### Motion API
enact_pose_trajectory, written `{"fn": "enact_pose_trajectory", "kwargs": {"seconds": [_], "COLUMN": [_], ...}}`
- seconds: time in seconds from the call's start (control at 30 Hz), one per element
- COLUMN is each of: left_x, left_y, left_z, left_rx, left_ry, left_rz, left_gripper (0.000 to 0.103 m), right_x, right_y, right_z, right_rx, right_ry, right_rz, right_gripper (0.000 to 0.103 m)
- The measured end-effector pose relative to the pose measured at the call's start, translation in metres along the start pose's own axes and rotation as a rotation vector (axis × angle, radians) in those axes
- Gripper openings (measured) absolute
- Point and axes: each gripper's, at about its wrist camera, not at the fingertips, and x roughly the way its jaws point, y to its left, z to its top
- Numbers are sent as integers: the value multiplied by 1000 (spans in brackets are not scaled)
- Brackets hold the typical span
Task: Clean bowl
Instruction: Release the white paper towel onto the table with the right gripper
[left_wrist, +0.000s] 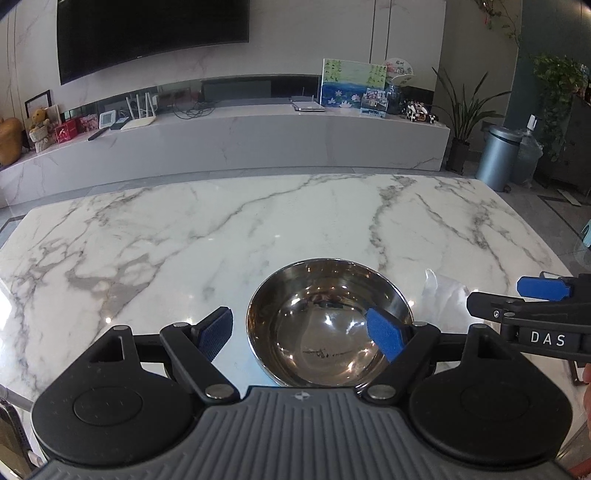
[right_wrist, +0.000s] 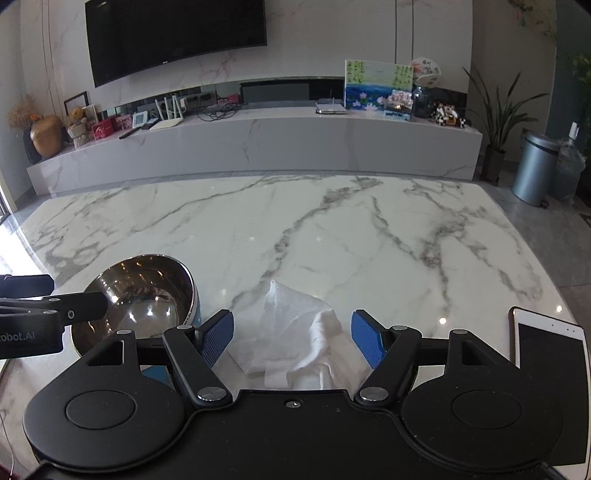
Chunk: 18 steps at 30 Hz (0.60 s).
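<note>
A shiny steel bowl (left_wrist: 328, 325) stands on the marble table (left_wrist: 221, 229), with a dark streak of dirt inside. My left gripper (left_wrist: 301, 334) is open; its right finger reaches over the bowl's near right rim, its left finger is outside the bowl. The bowl also shows at the left of the right wrist view (right_wrist: 147, 291). A crumpled white cloth (right_wrist: 295, 332) lies on the table between the open fingers of my right gripper (right_wrist: 293, 339). The cloth shows right of the bowl in the left wrist view (left_wrist: 443, 291), with the right gripper (left_wrist: 517, 302) beside it.
A white tablet (right_wrist: 550, 387) lies on the table at the right. A phone (left_wrist: 11, 439) lies at the near left edge. Beyond the table stand a long marble TV bench (left_wrist: 221, 136), a potted plant (left_wrist: 461, 118) and a metal bin (left_wrist: 498, 155).
</note>
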Motion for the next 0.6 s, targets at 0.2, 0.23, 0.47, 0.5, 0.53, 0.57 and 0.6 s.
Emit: {"fn": "enact_pose_trajectory", "kwargs": {"seconds": [0.2,0.23,0.47,0.5,0.53,0.57,0.6], "left_x": [0,1,3,3,4,5,6], "left_y": [-6,-7,-12,-13,-13,-13,-13], "left_z": [-2,-2,-3,-3,-3,-3,-2], "left_rx": [6,9,20,21,21,18,15], "left_ry": [17,18,33,35,37,38,39], "left_rz": [-6,-5,-5,-2,0,-1,-3], "left_gripper": [79,79,79,79,79,79,79], "right_x": [-1,-1,-5,-4,-4,-4,-3], "right_y": [6,7,10,9,9,9,9], "right_z": [-3,-4,-3,-3,-4,-4,-4], "right_rx": [-33,-38,-59,-60,-60,-61,-62], "right_ry": [15,17,6,5,5,5,8], "right_rz": [8,10,3,0,-2,-4,-5], "right_gripper": [69,69,69,69,69,69,68]}}
